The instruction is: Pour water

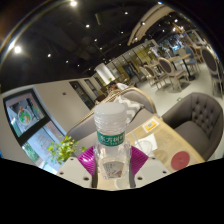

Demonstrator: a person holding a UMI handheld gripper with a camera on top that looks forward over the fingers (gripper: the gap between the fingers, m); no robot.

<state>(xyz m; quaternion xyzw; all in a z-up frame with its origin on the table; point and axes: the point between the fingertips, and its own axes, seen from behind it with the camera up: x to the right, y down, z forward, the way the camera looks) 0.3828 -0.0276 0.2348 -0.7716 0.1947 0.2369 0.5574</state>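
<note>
The gripper (113,160) is clamped on a clear plastic water bottle (113,128), both pink pads (90,160) pressing its sides just under the green label, and it's held upright above the table's near edge, probably so nothing spills before the pour. The bottle looks mostly full. A glass (150,124) sits just beyond on the white table (190,145), can't tell if anything's in it.

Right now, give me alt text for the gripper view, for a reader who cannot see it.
A clear plastic water bottle with a green label stands upright between the gripper's purple pads, apparently gripped, over a white table. A small green plant sits beside it on the table, a grey armchair stands beyond, and a dim furniture showroom fills the background.
</note>
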